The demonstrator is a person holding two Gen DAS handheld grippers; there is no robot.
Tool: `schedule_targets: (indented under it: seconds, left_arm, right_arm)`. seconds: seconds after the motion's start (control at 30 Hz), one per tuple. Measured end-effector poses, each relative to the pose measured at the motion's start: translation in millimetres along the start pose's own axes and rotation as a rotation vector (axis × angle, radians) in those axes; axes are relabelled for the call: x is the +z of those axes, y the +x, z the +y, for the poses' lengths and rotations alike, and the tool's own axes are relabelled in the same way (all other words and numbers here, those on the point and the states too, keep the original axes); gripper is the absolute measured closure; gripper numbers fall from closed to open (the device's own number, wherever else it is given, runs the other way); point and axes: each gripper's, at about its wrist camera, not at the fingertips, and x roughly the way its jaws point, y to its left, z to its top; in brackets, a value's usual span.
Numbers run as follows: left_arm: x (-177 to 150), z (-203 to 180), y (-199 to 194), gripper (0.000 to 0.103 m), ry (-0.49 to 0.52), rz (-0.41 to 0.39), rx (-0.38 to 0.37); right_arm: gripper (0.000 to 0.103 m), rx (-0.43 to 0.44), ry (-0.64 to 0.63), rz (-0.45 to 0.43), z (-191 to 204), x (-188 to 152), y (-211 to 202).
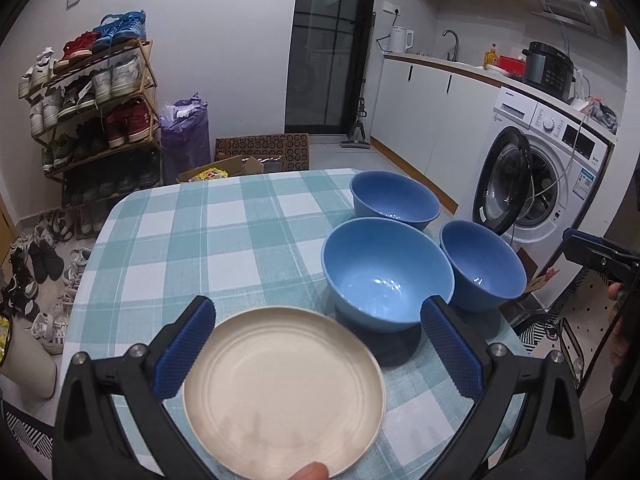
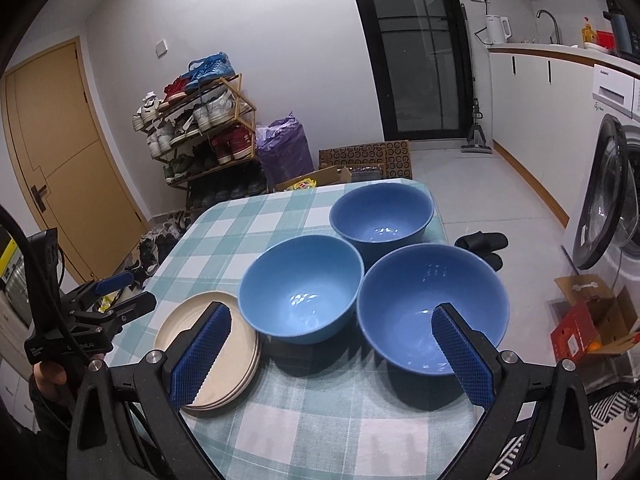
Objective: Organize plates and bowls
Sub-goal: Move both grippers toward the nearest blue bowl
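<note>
A stack of cream plates [image 1: 284, 396] lies on the checked tablecloth [image 1: 224, 232] near the table's front left. My left gripper [image 1: 319, 310] is open, its blue pads either side of the stack's far rim. Three blue bowls stand upright and close together: the middle bowl [image 1: 386, 272], the far bowl [image 1: 394, 200] and the right bowl [image 1: 482, 264]. In the right wrist view my right gripper [image 2: 332, 312] is open above the near bowls [image 2: 300, 288] [image 2: 432, 308], with the far bowl [image 2: 382, 214] behind. The plates [image 2: 208, 356] sit left, with the left gripper [image 2: 120, 292] beyond them.
A fingertip [image 1: 312, 472] shows at the bottom edge. A washing machine [image 1: 532, 176] with its door open stands right of the table. A shoe rack [image 2: 200, 128], a purple bag [image 2: 286, 148] and cardboard boxes [image 2: 364, 158] line the far wall. Black slippers [image 2: 482, 244] lie on the floor.
</note>
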Motion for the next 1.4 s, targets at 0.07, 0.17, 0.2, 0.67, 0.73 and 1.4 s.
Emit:
schedule_targets:
  seconds: [0.07, 0.17, 0.2, 0.67, 0.73, 1.4]
  left_arm:
    - [7, -2, 2, 0.0, 0.007, 0.001, -0.003]
    - [16, -5, 6, 0.0, 0.007, -0.001, 0.0]
    - [20, -6, 8, 0.0, 0.007, 0.0, 0.001]
    - [56, -22, 39, 0.0, 0.032, 0.023, -0.025]
    - [59, -25, 44, 0.0, 0.035, 0.032, -0.026]
    - [107, -35, 88, 0.0, 0.042, 0.065, -0.037]
  right_arm:
    - [0.001, -0.004, 0.001, -0.007, -2, 5, -3]
    - [0.001, -0.012, 0.004, -0.013, -7, 13, -7]
    - [0.001, -0.015, 0.004, -0.016, -9, 17, -9]
    - [0.001, -0.05, 0.032, -0.028, -32, 55, -13]
    - [0.001, -0.057, 0.037, -0.029, -35, 59, -13]
    - [0.001, -0.093, 0.058, 0.004, -62, 95, 19]
